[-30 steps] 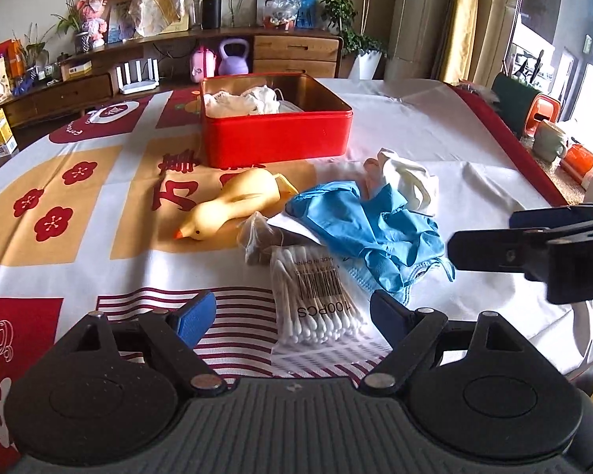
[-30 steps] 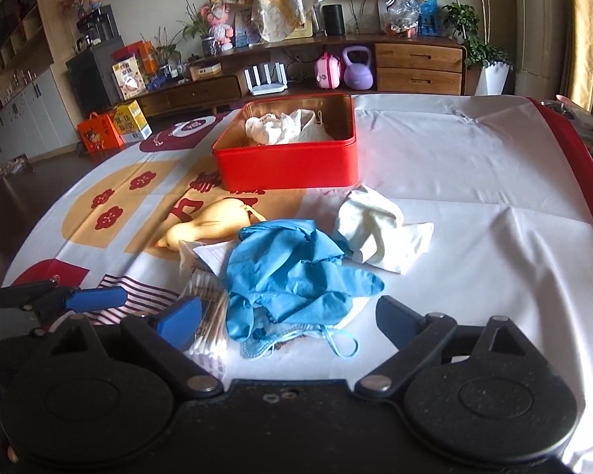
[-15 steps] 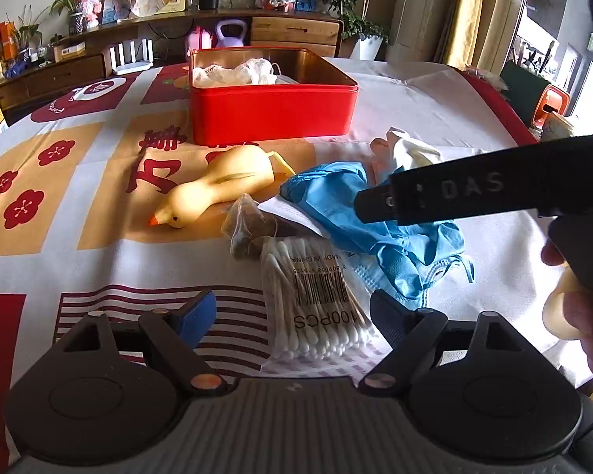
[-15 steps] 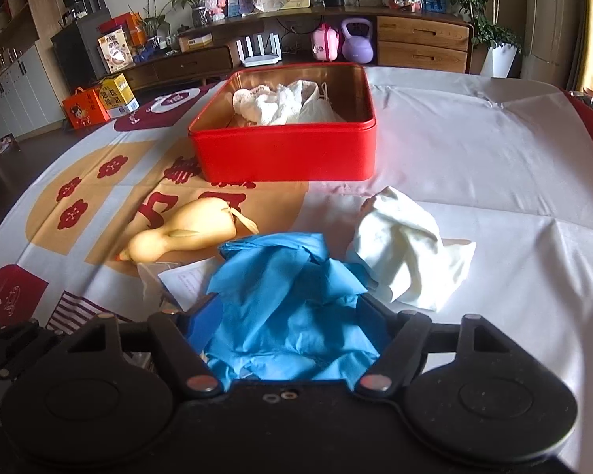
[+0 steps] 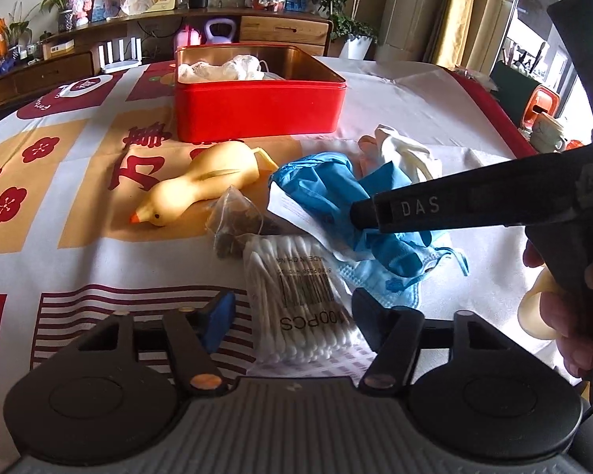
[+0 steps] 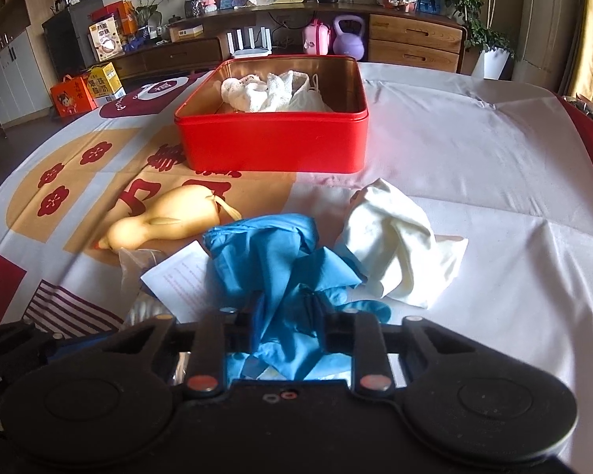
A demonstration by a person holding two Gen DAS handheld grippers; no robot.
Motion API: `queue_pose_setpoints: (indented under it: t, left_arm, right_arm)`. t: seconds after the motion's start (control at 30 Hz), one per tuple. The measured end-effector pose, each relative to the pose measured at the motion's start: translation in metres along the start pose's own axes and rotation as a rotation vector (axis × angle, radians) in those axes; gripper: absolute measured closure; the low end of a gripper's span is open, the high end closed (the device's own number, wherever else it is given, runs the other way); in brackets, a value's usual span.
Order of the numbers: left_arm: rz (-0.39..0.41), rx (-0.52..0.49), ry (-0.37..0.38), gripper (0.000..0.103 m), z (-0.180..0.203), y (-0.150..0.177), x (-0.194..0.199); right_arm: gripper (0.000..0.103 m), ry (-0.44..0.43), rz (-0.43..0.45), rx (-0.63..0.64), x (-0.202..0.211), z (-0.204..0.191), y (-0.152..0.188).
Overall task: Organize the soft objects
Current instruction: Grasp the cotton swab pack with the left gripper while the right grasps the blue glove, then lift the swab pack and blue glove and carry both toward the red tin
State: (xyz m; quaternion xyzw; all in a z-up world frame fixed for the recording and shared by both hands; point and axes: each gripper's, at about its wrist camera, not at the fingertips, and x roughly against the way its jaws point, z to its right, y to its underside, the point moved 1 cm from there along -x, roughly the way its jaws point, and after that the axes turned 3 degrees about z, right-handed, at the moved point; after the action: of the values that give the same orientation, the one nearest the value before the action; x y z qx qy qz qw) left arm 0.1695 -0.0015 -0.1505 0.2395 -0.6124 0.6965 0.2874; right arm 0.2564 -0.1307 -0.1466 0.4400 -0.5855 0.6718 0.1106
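My right tongs (image 6: 286, 324) have just been closing and now pinch the crumpled blue glove (image 6: 280, 260), its folds bunched between the pads. My left tongs (image 5: 292, 316) have also just been closing, yet they stand apart on either side of the bag of cotton swabs (image 5: 296, 296); I see the pads beside the bag, not pressing it. Taking the red tin (image 6: 272, 138) as my landmark: the blue glove lies in front of it, nearest me, on top of a blue face mask (image 5: 399, 284) and a white paper slip (image 6: 178, 276). The swab bag sits just left of the glove, touching a small clear pouch of dark stuff (image 5: 233, 225). The cream glove (image 6: 395, 245) lies right of the blue one, touching it. Closer to the tin, the yellow rubber duck (image 6: 166, 221) lies on its side, beak pointing away from the tin. Inside the tin rest white cloths (image 6: 272, 91). All sit on the bench (image 6: 474, 150) under a patterned cloth.
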Motion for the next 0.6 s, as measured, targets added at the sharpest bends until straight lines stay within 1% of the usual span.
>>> queue_pose_setpoints:
  t: [0.03, 0.07, 0.1, 0.13, 0.23, 0.3, 0.6]
  left_arm:
    - [0.0, 0.0, 0.002, 0.042, 0.0, 0.0, 0.0]
    - [-0.001, 0.003, 0.006, 0.046, 0.0, 0.0, 0.001]
    - [-0.001, 0.011, 0.016, 0.053, 0.0, 0.0, 0.001]
    - [0.0, 0.021, 0.023, 0.055, -0.001, -0.001, 0.003]
    - [0.002, 0.012, 0.013, 0.057, 0.0, -0.001, 0.004]
    - [0.005, 0.017, 0.015, 0.06, -0.001, -0.001, 0.005]
    - [0.019, 0.034, 0.009, 0.064, -0.003, -0.002, 0.015]
  right_arm:
    - [0.087, 0.001, 0.003, -0.003, 0.001, 0.001, 0.0]
    - [0.091, 0.0, 0.005, -0.006, 0.002, 0.001, -0.001]
    - [0.094, -0.002, 0.007, -0.01, 0.003, 0.002, -0.001]
    - [0.095, -0.006, 0.011, -0.014, 0.004, 0.003, -0.002]
    - [0.099, -0.005, 0.024, -0.014, 0.009, 0.005, -0.002]
    - [0.101, -0.003, 0.04, -0.016, 0.013, 0.006, -0.002]
    - [0.102, -0.021, 0.099, -0.042, 0.044, 0.013, -0.004]
